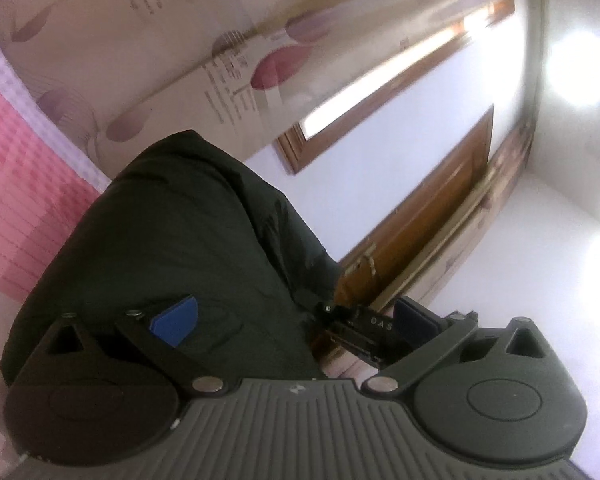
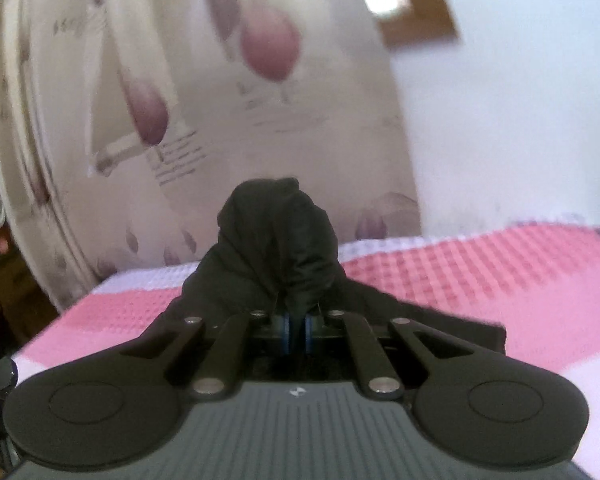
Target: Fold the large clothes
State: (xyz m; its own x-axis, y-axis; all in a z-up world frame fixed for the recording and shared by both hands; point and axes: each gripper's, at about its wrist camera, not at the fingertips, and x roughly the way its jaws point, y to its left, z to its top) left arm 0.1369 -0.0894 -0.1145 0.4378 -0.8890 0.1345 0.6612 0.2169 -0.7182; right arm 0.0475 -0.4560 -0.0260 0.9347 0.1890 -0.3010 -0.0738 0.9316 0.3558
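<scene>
Mid-fold lift: right gripper jaws clamped on a bunched edge of the dark jacket above the pink checked bedspread, left gripper jaws spread wide beside it; next, regrasp and lay flat.

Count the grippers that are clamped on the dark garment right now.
1. The right gripper pinches a fold of the dark garment over the pink blanket. The left gripper is open, beside the cloth.
</scene>
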